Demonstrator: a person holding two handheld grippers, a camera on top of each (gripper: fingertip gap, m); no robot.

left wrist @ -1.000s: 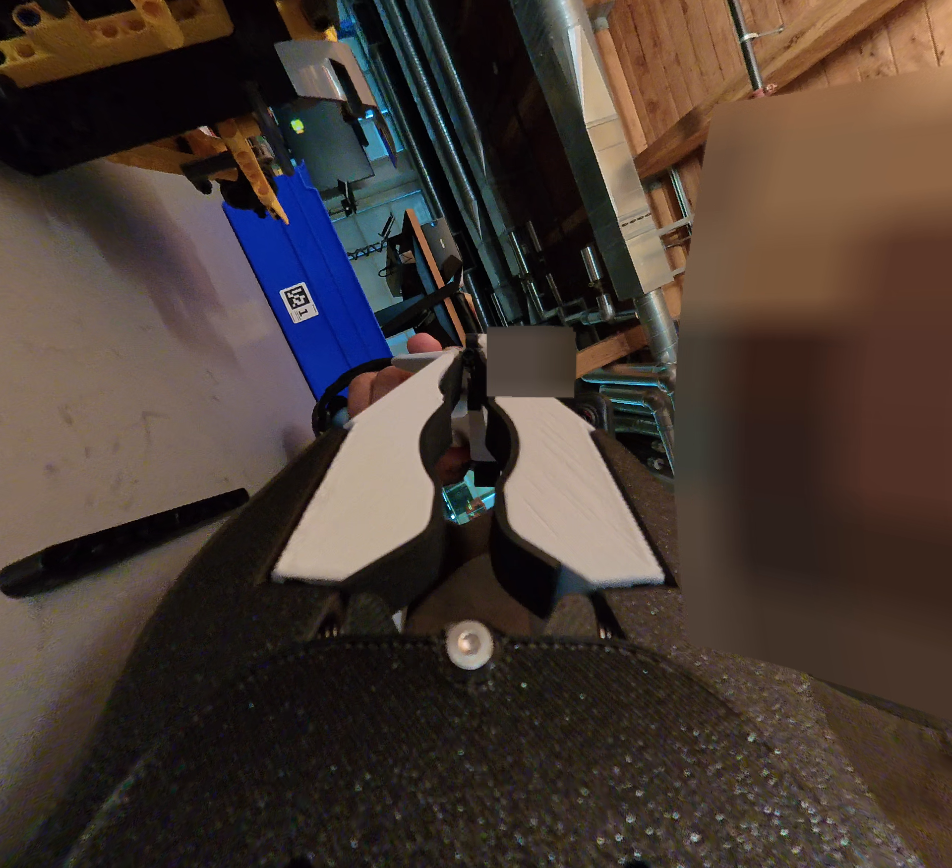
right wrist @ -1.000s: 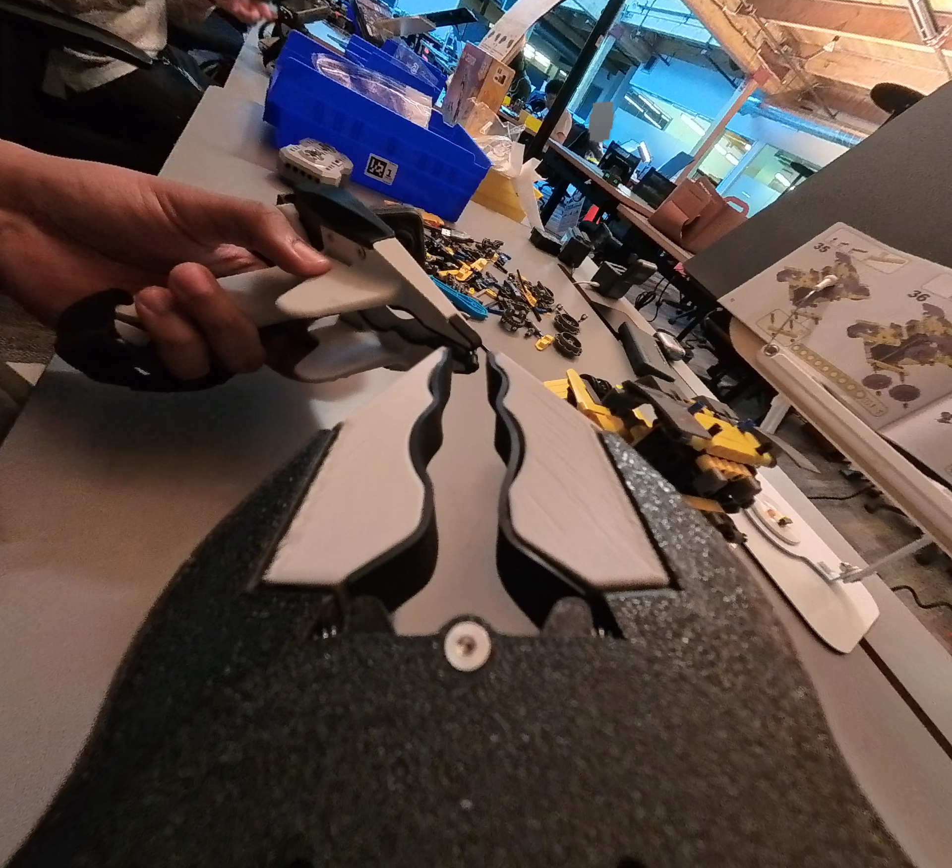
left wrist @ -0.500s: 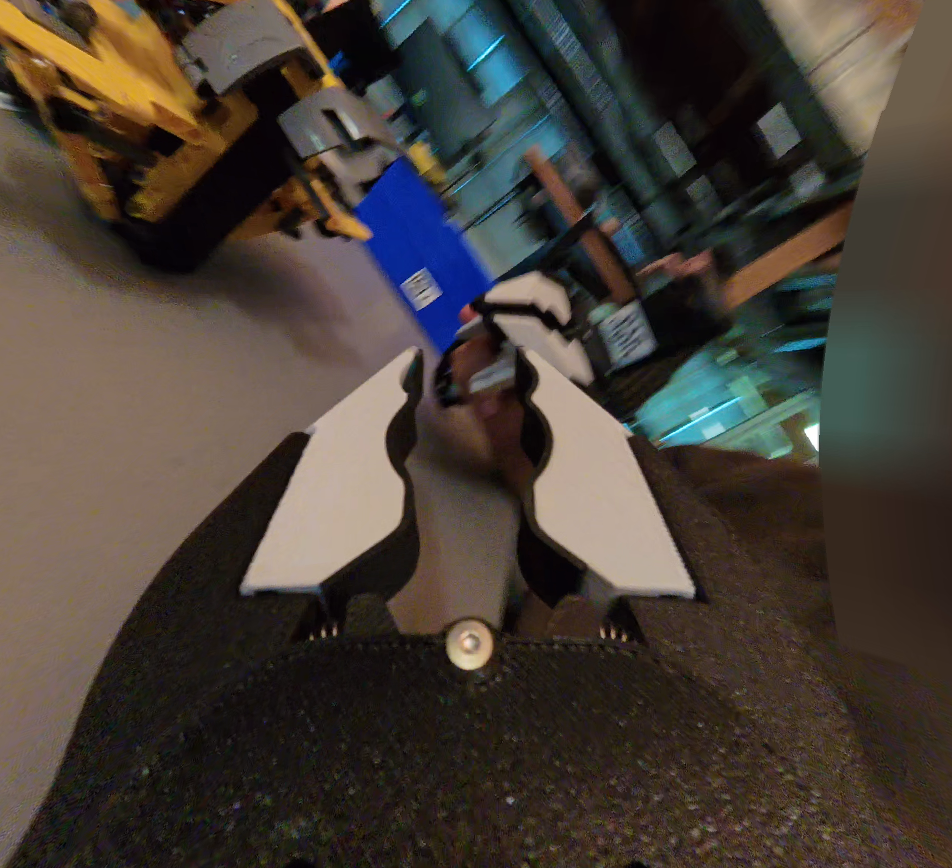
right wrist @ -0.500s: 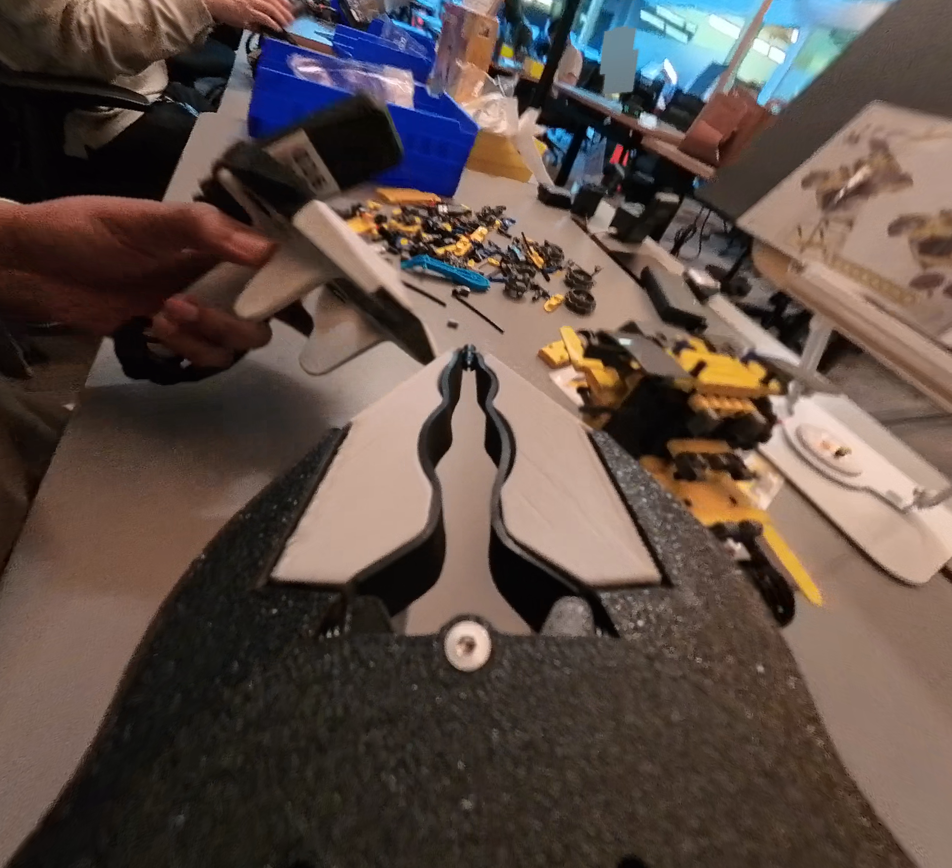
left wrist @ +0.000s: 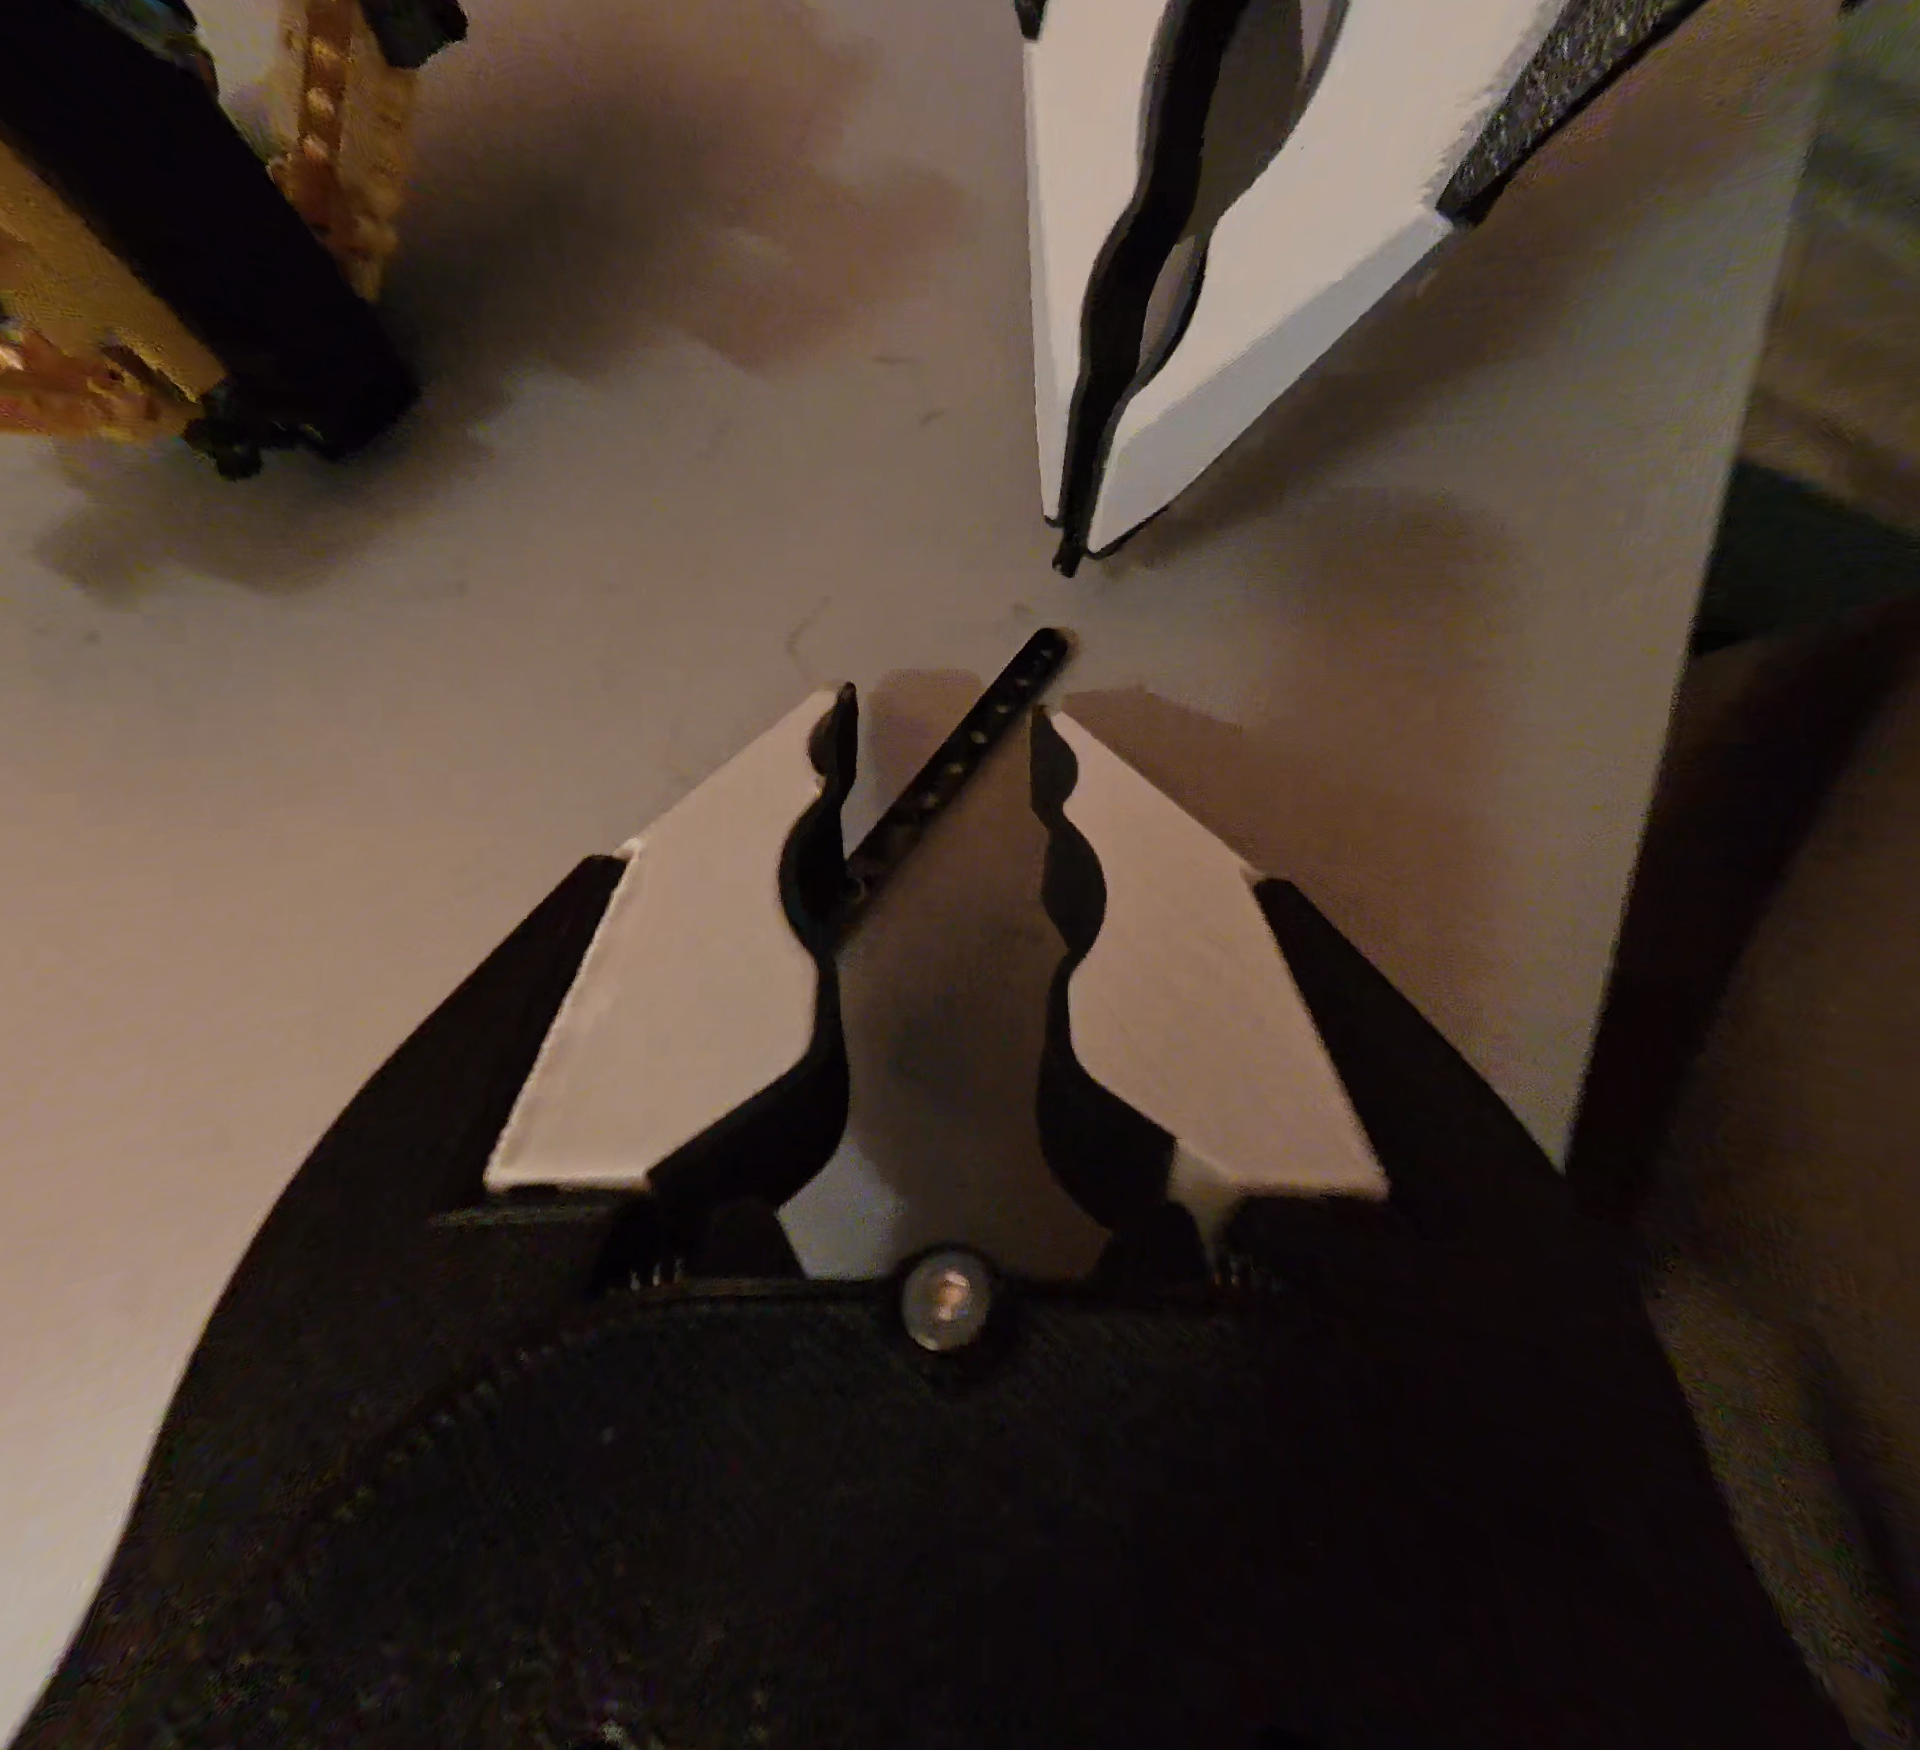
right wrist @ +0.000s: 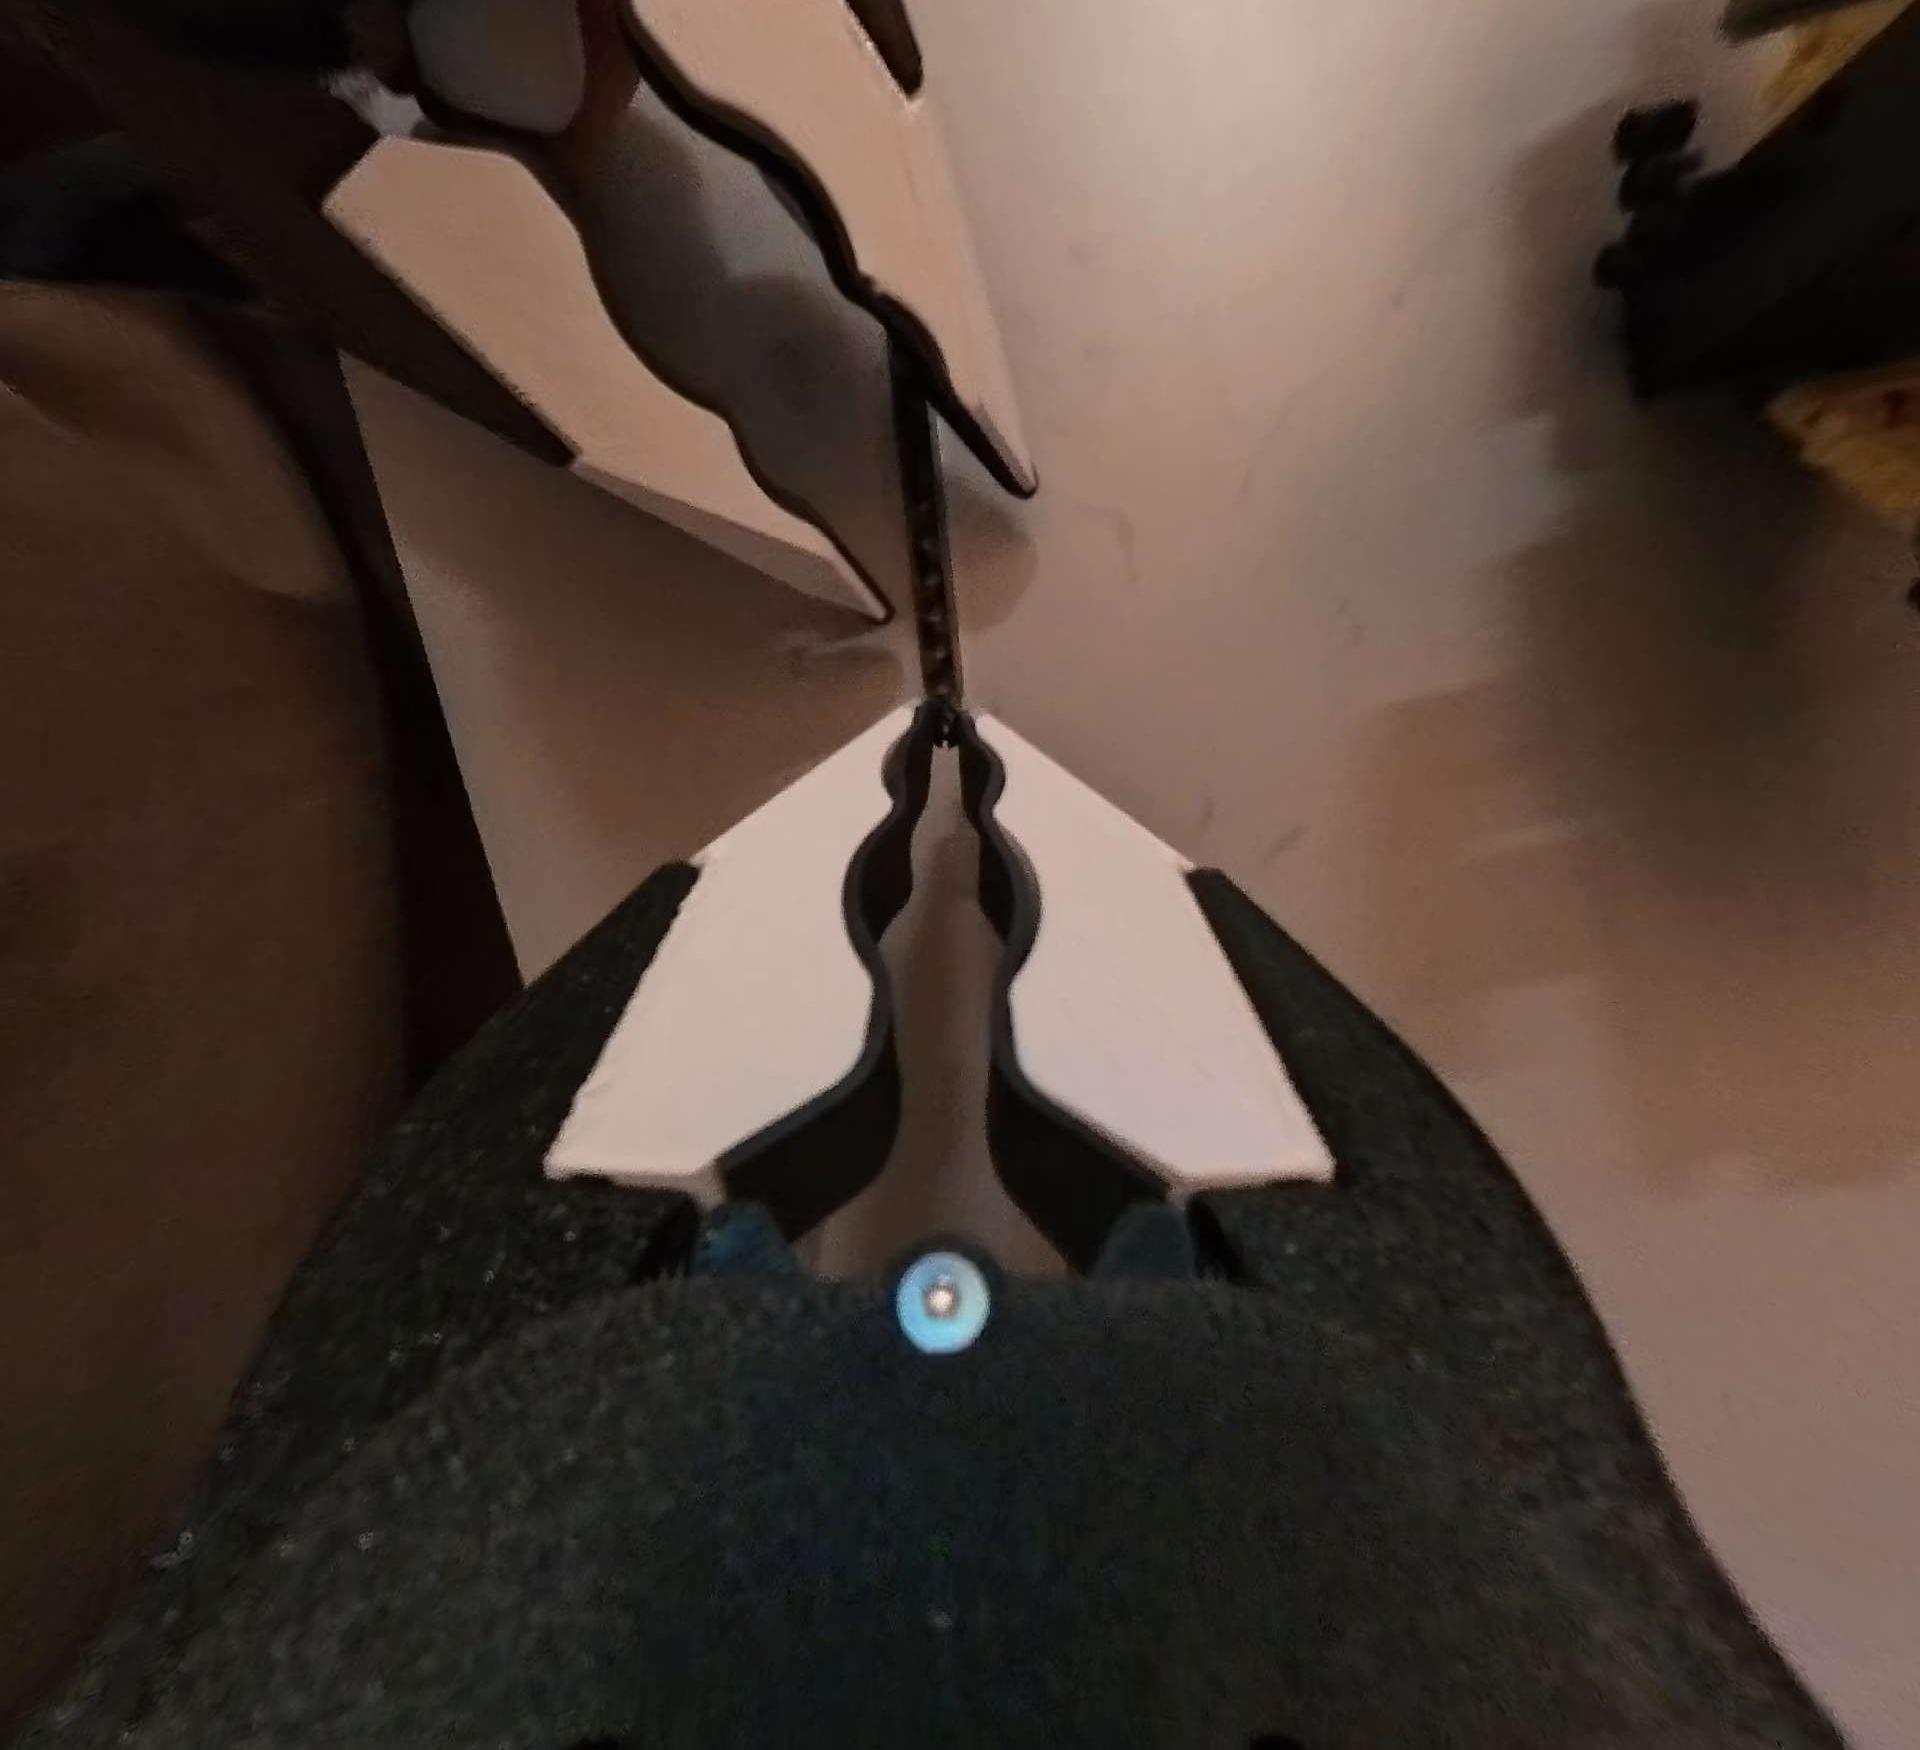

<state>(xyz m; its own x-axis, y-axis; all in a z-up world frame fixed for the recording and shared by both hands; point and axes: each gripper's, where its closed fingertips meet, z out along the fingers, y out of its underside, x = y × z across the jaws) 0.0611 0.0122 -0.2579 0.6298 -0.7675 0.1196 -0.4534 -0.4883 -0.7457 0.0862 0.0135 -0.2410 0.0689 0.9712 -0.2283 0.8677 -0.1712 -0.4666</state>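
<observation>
Left tongs (left wrist: 940, 703) are hanging spread wide over the table (left wrist: 520, 661), with a thin black holed beam (left wrist: 956, 760) lying slantwise between the fingers. Right tongs (right wrist: 940, 726) are pressed together, pointing right at the beam's far end. Can't tell if they're touching it. Yellow-and-black brick model (left wrist: 156, 246) is sitting off to the side

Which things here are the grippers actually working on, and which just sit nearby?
In play:
- black holed strip, flat on the table
- left gripper, jaws open astride the strip
- right gripper, jaws shut, tips just off the strip's end

Lying about:
- yellow-and-black brick model, off to the side, untouched
</observation>
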